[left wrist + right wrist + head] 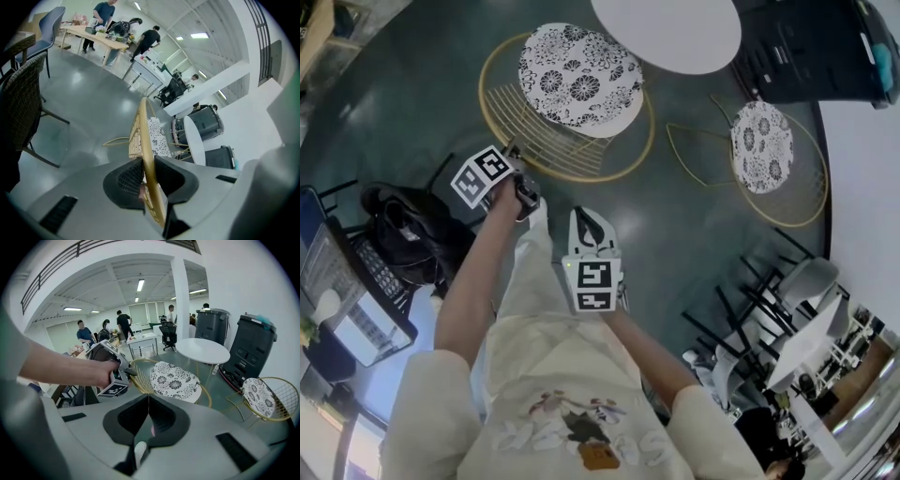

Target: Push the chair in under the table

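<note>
Your cream shirt [553,394] fills the bottom of the head view, with both forearms reaching up the frame from it. Just above, at the centre, your right gripper [589,220] hangs over bare floor [675,225] with its jaws pressed together and nothing between them; its own view shows only a thin seam where they meet. Up and to the left, your left gripper [514,159] is at the back of the chair [581,75], its jaws pinching the gold rim of the wire backrest [146,140], which runs straight between the pads in that gripper's view. That chair sits in the upper middle of the head view, its floral cushion just beside the white round table [670,33] at the top edge, most of the seat out from under the tabletop. A second chair [764,145] of the same kind stands at the right, well apart. Left of your arm lie a black bag [408,234] and a laptop [352,291].
</note>
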`<state>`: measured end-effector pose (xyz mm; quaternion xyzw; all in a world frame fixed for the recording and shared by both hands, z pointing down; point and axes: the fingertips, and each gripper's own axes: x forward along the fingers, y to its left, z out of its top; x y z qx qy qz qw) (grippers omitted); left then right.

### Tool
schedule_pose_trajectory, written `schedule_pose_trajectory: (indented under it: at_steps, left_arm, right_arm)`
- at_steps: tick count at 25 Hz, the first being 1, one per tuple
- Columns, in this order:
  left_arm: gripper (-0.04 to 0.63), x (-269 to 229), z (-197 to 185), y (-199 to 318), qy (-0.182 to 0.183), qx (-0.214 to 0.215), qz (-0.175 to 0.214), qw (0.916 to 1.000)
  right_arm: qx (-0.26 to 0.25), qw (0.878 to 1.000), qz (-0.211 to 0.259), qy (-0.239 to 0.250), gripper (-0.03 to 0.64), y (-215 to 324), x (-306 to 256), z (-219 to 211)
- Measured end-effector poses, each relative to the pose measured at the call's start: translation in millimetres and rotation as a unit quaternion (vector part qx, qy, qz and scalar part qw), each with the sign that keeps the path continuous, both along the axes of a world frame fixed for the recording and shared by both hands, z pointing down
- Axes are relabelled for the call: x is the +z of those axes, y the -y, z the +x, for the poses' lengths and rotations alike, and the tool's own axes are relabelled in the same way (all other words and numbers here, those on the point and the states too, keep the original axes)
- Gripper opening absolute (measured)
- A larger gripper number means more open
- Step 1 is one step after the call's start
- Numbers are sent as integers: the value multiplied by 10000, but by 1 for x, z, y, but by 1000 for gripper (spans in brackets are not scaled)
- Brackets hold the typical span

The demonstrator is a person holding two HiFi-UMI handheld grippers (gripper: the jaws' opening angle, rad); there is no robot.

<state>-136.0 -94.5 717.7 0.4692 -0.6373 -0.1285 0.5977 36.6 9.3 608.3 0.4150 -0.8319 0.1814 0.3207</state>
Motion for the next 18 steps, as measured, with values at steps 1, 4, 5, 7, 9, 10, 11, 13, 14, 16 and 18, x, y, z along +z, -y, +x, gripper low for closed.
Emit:
schedule_pose_trajectory:
  at_steps: [1, 4, 5, 7, 9, 10, 11, 13, 14, 16, 18]
  left_arm:
    - [72, 0, 0, 0, -6, 4, -10, 10000]
    - [74, 1, 0, 0, -47, -9, 90, 9999]
    - [74, 4, 0, -1, -62, 6, 146, 9999]
    - [74, 12, 2, -6, -67, 77, 236, 9997]
    - [75, 18, 6, -12, -28, 192, 281, 9994]
    - [75, 19, 6, -13, 13, 254, 279, 9993]
    - [76, 18, 6, -15, 57, 307, 263, 9992]
    - [88, 14, 6, -18, 124, 375, 238, 9989]
    - [96, 10, 5, -19, 148, 397, 249, 9988]
    - [107, 3, 5, -23, 174, 429, 298, 9985]
    - [115, -3, 5, -29, 205, 415, 326, 9984]
  right_arm:
    - [-6, 10000, 13, 1, 8, 0, -2, -1]
    - [-37, 10000, 45, -19, 8, 0, -3, -4]
    - [-55, 10000, 61, -28, 8, -2, -1, -5]
    - [-91, 9999, 106, -48, 8, -8, 6, -5]
    - [-107, 9998, 155, -62, 8, -14, 10, -3]
    - [-107, 9998, 175, -63, 8, -15, 10, -3]
    - [-102, 9997, 195, -58, 8, -16, 9, -3]
    - [-80, 9997, 240, -31, 8, -15, 4, -3]
    - [-69, 9996, 268, -17, 8, -15, 1, -3]
    - [-59, 9994, 334, -1, 8, -14, -5, -2]
    - [-62, 9992, 397, 16, 8, -16, -11, -1]
